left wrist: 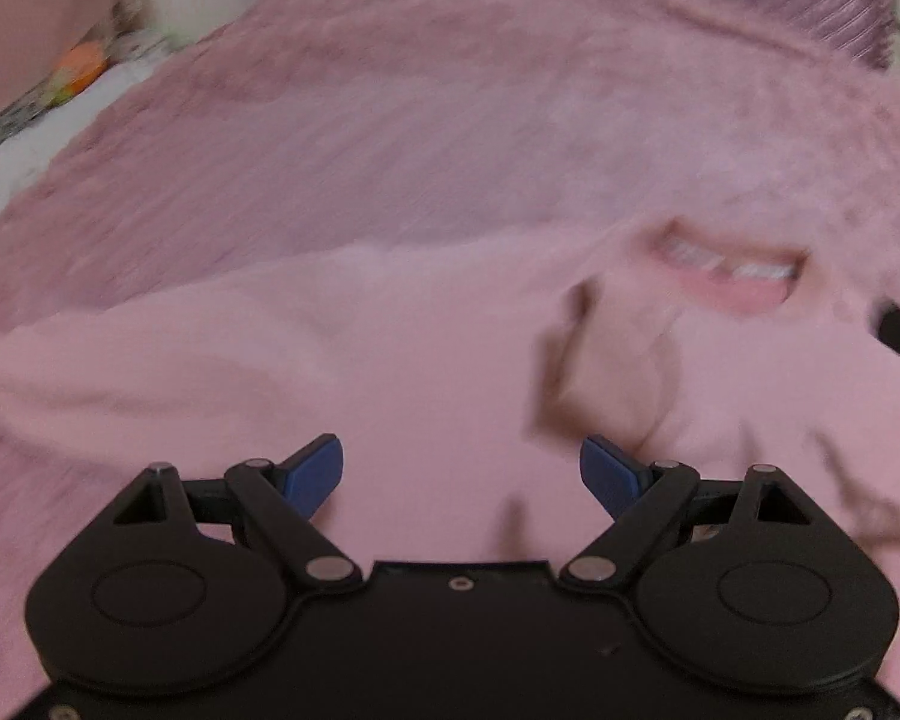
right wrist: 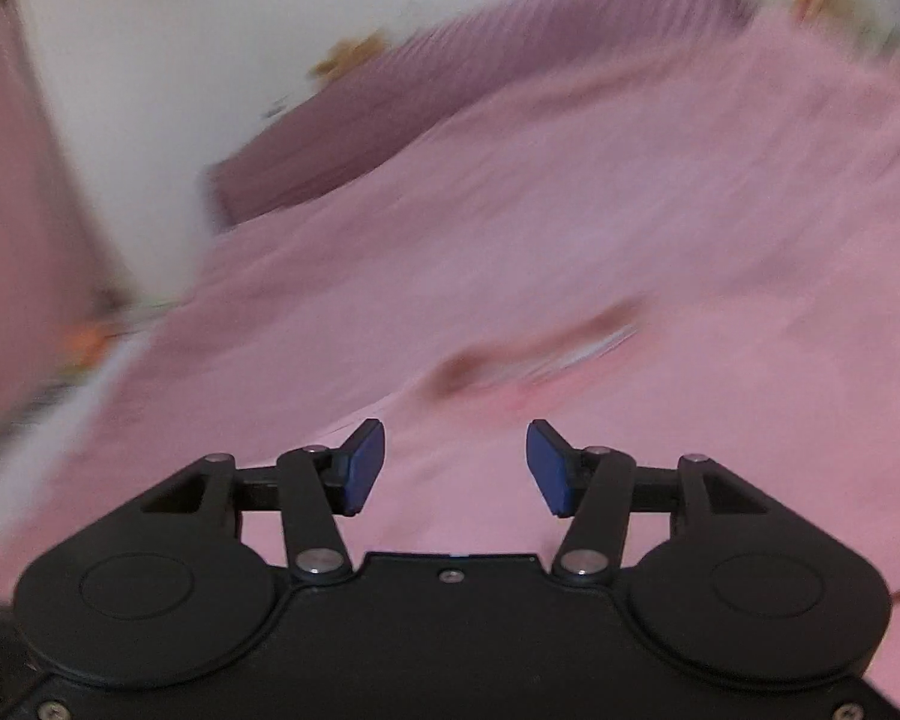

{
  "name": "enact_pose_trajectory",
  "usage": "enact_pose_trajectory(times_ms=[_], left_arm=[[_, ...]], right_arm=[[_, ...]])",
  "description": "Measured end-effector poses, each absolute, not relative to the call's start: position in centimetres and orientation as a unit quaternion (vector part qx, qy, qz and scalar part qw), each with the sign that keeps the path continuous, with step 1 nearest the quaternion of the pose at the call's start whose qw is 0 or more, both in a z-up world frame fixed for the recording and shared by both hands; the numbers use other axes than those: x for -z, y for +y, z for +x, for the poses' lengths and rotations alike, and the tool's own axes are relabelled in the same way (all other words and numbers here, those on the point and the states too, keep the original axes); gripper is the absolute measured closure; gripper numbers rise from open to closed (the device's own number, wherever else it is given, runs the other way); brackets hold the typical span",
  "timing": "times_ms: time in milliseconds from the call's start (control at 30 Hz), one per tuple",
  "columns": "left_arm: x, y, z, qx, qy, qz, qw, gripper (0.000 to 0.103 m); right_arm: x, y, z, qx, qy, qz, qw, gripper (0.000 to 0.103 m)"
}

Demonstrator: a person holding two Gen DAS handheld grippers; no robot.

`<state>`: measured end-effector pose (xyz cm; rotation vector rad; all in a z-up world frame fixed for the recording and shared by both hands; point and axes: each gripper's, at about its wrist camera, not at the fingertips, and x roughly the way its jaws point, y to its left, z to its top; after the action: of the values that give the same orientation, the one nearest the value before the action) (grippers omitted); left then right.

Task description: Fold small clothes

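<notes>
1. While both frames are smeared by motion, the layout reads clearly enough: a pink garment (left wrist: 342, 348) lies spread on a bed (left wrist: 450, 120) covered in a fluffy mauve blanket.
2. The garment sits near the bed's near edge, directly under and ahead of the left gripper (left wrist: 461, 474), whose jaws stand wide apart with nothing between the blue pads.
3. Its long axis runs across the left view, from a tapering end at the left to the neck opening (left wrist: 732, 276) at the right, where a pale label shows inside.
4. A raised fold (left wrist: 618, 378) stands just ahead of the left gripper's right pad, not touching it as far as the blur allows.
5. The right gripper (right wrist: 455, 468) hangs over the same cloth, jaws parted and empty; the neck opening (right wrist: 540, 354) lies ahead of it.
6. My judgement: both are about equally near, the right closer to the collar side, the left to the body.
7. The garment looks soft, smooth knit and limp; the blanket is shaggy, ribbed along its far edge.
</notes>
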<state>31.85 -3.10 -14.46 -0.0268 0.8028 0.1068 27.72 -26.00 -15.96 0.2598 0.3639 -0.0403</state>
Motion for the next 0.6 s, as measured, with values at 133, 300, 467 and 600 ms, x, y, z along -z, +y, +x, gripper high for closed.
enact_pose_trajectory(times_ms=[133,300,467,600], left_arm=[[14.1,-5.8,34.8,-0.019,0.355,-0.038,0.934,0.012],[15.0,-7.4,38.2,0.009,0.363,-0.072,0.929,0.012],[18.6,-7.6,40.4,-0.052,0.414,-0.034,0.908,0.012],[21.7,-6.5,41.0,-0.048,0.439,-0.029,0.897,0.009]], right_arm=[[16.0,-30.3,27.3,0.097,0.191,0.059,0.975,0.048],[18.1,-33.0,27.9,0.116,0.222,0.032,0.968,0.048],[19.9,-34.4,27.3,0.135,0.255,0.036,0.957,0.050],[21.8,-35.6,27.7,0.144,0.274,0.039,0.950,0.051]])
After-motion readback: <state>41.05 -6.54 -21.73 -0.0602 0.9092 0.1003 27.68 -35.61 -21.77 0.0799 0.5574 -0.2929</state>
